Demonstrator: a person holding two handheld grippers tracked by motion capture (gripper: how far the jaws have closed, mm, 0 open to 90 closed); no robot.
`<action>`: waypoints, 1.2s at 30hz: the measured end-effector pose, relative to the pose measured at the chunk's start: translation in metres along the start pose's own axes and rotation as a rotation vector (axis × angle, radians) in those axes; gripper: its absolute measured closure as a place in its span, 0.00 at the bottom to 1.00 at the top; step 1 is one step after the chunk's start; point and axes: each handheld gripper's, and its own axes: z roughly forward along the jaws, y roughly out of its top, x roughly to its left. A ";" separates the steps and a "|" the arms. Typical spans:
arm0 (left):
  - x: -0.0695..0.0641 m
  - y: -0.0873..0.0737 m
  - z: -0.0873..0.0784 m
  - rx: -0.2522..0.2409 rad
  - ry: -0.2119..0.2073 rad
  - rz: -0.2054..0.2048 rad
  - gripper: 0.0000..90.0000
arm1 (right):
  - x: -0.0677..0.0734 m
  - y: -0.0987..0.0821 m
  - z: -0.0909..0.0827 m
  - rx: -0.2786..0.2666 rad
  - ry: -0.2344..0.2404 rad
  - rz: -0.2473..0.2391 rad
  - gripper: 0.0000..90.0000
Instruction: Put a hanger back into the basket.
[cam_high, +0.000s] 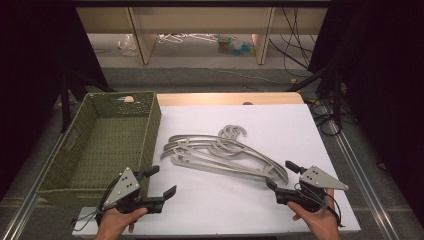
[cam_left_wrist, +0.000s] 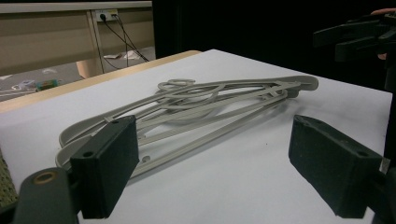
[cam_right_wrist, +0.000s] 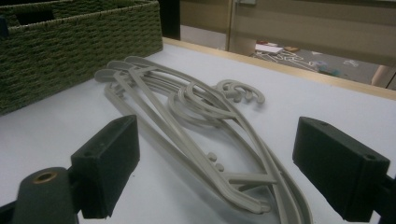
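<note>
The grey hangers (cam_high: 225, 152) lie in an overlapping pile flat on the white table (cam_high: 280, 125), at about the middle of it, their hooks curled toward twelve o'clock. Both of the person's hands come in from six o'clock, low over the near edge. The left hand (cam_high: 116, 220) sits at about seven o'clock from the pile, holding the left gripper (cam_high: 161, 181) level with its jaws aimed toward two o'clock; the jaws are spread wide with nothing between them, and the near ends of the hangers lie just ahead of them. The right hand (cam_high: 315, 217) sits at about four o'clock from the pile, holding the right gripper (cam_high: 282, 175) level, aimed toward ten o'clock, jaws likewise spread and empty, close to the hangers' ends without touching. The green woven basket (cam_high: 152, 120) stands at nine o'clock of the pile, beside the left gripper.
</note>
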 end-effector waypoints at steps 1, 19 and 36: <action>0.000 0.000 0.000 0.000 0.000 0.000 0.18 | 0.000 0.000 0.000 0.000 0.000 0.000 0.17; -0.001 -0.001 0.002 -0.005 -0.008 0.007 0.18 | -0.001 0.005 0.005 0.037 0.020 -0.035 0.20; -0.001 -0.001 0.002 0.016 0.008 0.009 0.18 | -0.048 0.047 0.072 0.387 0.109 -0.167 0.37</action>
